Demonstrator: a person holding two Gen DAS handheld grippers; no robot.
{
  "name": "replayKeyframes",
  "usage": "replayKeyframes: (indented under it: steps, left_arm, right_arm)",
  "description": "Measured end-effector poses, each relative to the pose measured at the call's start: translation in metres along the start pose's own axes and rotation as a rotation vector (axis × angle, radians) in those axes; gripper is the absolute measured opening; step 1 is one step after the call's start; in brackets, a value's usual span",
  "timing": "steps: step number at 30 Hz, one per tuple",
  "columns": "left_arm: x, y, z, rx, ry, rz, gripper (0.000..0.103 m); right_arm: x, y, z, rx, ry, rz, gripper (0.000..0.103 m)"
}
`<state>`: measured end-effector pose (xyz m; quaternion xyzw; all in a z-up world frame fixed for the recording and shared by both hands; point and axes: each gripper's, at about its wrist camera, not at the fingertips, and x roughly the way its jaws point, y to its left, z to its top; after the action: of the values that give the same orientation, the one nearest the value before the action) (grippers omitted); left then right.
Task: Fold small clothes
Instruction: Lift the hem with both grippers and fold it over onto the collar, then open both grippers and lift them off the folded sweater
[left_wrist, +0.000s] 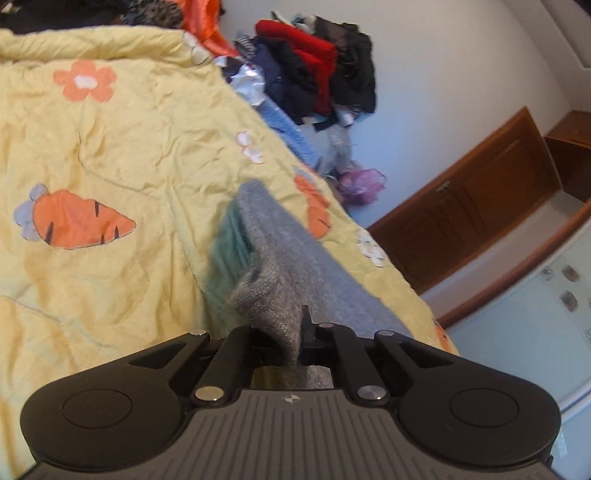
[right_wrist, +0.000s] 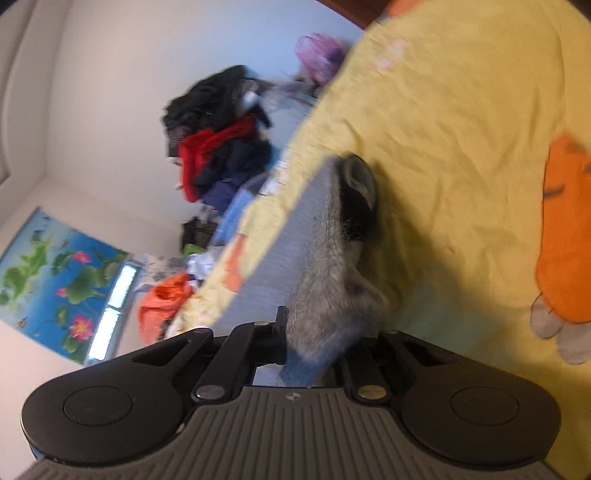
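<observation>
Above yellow carrot-print bedding (left_wrist: 110, 147), both grippers' jaws are clamped on one grey sock (left_wrist: 280, 266).

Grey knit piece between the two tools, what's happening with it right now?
Each tool is clamped on one end of the grey knit garment: the left tool and the right tool hold it stretched over the yellow carrot-print bedspread. The views are motion-blurred. No fold is visible yet. A pile of other clothes lies beyond the bed.

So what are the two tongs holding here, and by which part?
Both hold the same grey sock. The left tongs pinch the grey sock at one end, the right tongs grip the opposite end, stretching it above the yellow quilt.
</observation>
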<state>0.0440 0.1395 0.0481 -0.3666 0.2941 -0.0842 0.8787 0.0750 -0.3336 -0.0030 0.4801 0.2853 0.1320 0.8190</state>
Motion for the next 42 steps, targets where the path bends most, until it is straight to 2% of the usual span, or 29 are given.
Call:
replayKeyframes:
  steps: [3, 5, 8, 11, 13, 14, 15, 16, 17, 18, 20, 21, 24, 26, 30, 31, 32, 33, 34, 36, 39, 41, 42]
  left_arm:
    - [-0.036, 0.002, -0.010, 0.017, 0.022, -0.047, 0.004]
    - [-0.059, 0.014, -0.023, 0.010, 0.051, -0.050, 0.005]
    - [-0.079, 0.042, -0.051, 0.077, 0.094, 0.036, 0.005]
    - [-0.094, 0.071, -0.065, 0.073, 0.108, 0.160, 0.008]
    - [-0.108, 0.075, -0.058, 0.071, 0.079, 0.194, 0.015]
    - [-0.115, 0.070, -0.051, 0.080, 0.038, 0.213, 0.016]
    - [-0.121, 0.059, -0.044, 0.119, -0.030, 0.235, 0.017]
    - [-0.122, 0.044, -0.036, 0.194, -0.085, 0.249, 0.019]
    - [-0.117, 0.028, -0.029, 0.287, -0.122, 0.263, 0.027]
    - [-0.108, 0.010, -0.024, 0.377, -0.149, 0.278, 0.043]
    - [-0.082, -0.019, -0.018, 0.501, -0.205, 0.290, 0.067]
    - [-0.064, -0.030, -0.017, 0.545, -0.222, 0.259, 0.069]
    - [-0.002, -0.053, -0.014, 0.620, -0.153, 0.218, 0.069]
    - [0.039, -0.059, -0.015, 0.647, -0.084, 0.221, 0.069]
    - [0.104, -0.044, -0.026, 0.709, 0.040, 0.310, 0.069]
    - [0.114, -0.035, -0.029, 0.713, 0.065, 0.343, 0.070]
    - [0.116, -0.027, -0.032, 0.730, 0.040, 0.338, 0.076]
    - [0.115, -0.022, -0.031, 0.728, 0.035, 0.327, 0.077]
    - [0.114, -0.020, -0.028, 0.705, 0.037, 0.319, 0.077]
    - [0.115, -0.020, -0.026, 0.704, 0.036, 0.323, 0.079]
    - [0.116, -0.024, -0.027, 0.715, 0.034, 0.338, 0.081]
    - [0.112, -0.029, -0.030, 0.726, 0.020, 0.360, 0.081]
    - [0.106, -0.033, -0.034, 0.743, -0.004, 0.388, 0.081]
  right_arm:
    - [-0.028, 0.005, -0.006, 0.001, 0.029, 0.048, 0.011]
    - [-0.050, 0.006, -0.020, -0.014, 0.069, 0.060, 0.012]
    - [-0.082, -0.002, -0.047, -0.016, 0.123, 0.044, 0.012]
    - [-0.101, -0.018, -0.071, -0.038, 0.165, -0.066, 0.021]
    - [-0.114, -0.024, -0.073, -0.068, 0.141, -0.158, 0.040]
    - [-0.122, -0.024, -0.069, -0.080, 0.106, -0.166, 0.044]
    - [-0.131, -0.021, -0.063, -0.093, 0.050, -0.176, 0.056]
    - [-0.137, -0.013, -0.056, -0.121, -0.013, -0.191, 0.063]
    - [-0.136, -0.004, -0.047, -0.171, -0.051, -0.203, 0.066]
    - [-0.131, 0.007, -0.038, -0.235, -0.065, -0.218, 0.069]
    - [-0.105, 0.029, -0.023, -0.357, -0.052, -0.248, 0.076]
    - [-0.086, 0.039, -0.017, -0.409, -0.031, -0.259, 0.077]
    - [-0.027, 0.056, 0.003, -0.531, 0.019, -0.259, 0.078]
    - [0.012, 0.063, 0.012, -0.581, 0.047, -0.328, 0.078]
    - [0.075, 0.052, 0.026, -0.597, 0.146, -0.470, 0.078]
    - [0.083, 0.048, 0.026, -0.592, 0.167, -0.469, 0.073]
    - [0.082, 0.048, 0.018, -0.633, 0.142, -0.438, 0.060]
    - [0.085, 0.047, 0.017, -0.650, 0.180, -0.419, 0.028]
    - [0.084, 0.045, 0.016, -0.675, 0.168, -0.445, 0.016]
    - [0.080, 0.037, 0.019, -0.707, 0.144, -0.438, 0.010]
    - [0.073, 0.031, 0.023, -0.674, 0.119, -0.425, 0.009]
    - [0.075, 0.035, 0.019, -0.693, 0.104, -0.443, 0.017]
    - [0.074, 0.040, 0.014, -0.717, 0.089, -0.475, 0.041]
